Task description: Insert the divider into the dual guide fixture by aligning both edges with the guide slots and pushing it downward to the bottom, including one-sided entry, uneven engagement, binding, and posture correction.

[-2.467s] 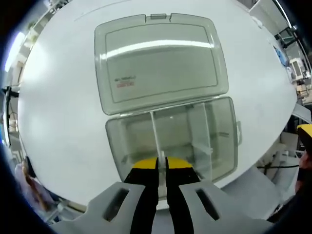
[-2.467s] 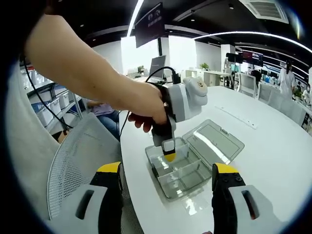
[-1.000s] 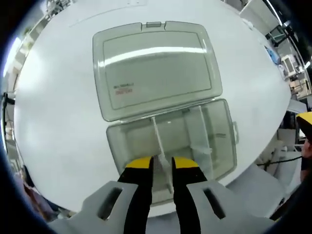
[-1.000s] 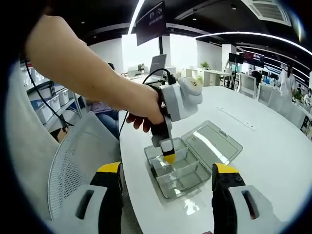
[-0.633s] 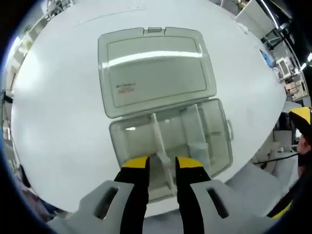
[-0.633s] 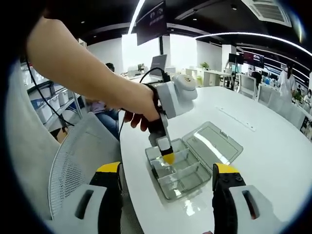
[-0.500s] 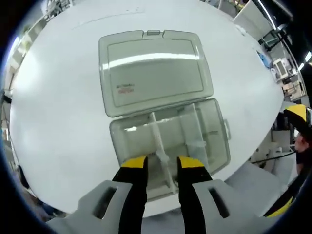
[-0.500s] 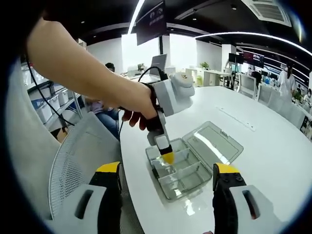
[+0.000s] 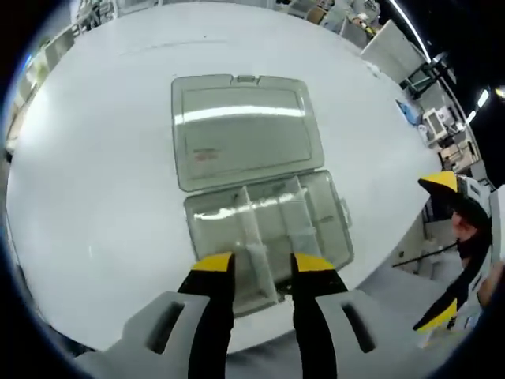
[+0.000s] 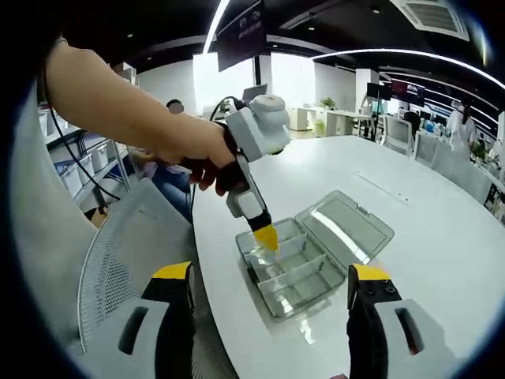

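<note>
A clear plastic box sits on the white table, its tray (image 9: 319, 229) towards me and its lid (image 9: 241, 130) folded back flat. A clear divider (image 9: 252, 229) stands upright in the tray, with a second partition (image 9: 304, 207) to its right. My left gripper (image 9: 262, 264) hangs open above the tray's near edge, its yellow tips either side of the divider and apart from it. In the right gripper view the same left gripper (image 10: 266, 235), held by a hand, hovers over the tray (image 10: 296, 296). My right gripper (image 10: 271, 276) is open and holds nothing.
The box lies near the edge of the round white table (image 9: 95, 181). A grey mesh chair (image 10: 118, 245) stands by that edge. A yellow-tipped finger (image 9: 439, 183) of the right gripper shows at the right. Desks and people (image 10: 461, 118) are far behind.
My left gripper was shut on the divider's top edge; it has opened, let go and pulled up and back from the tray. The divider stays standing in the tray. The right gripper has held still.
</note>
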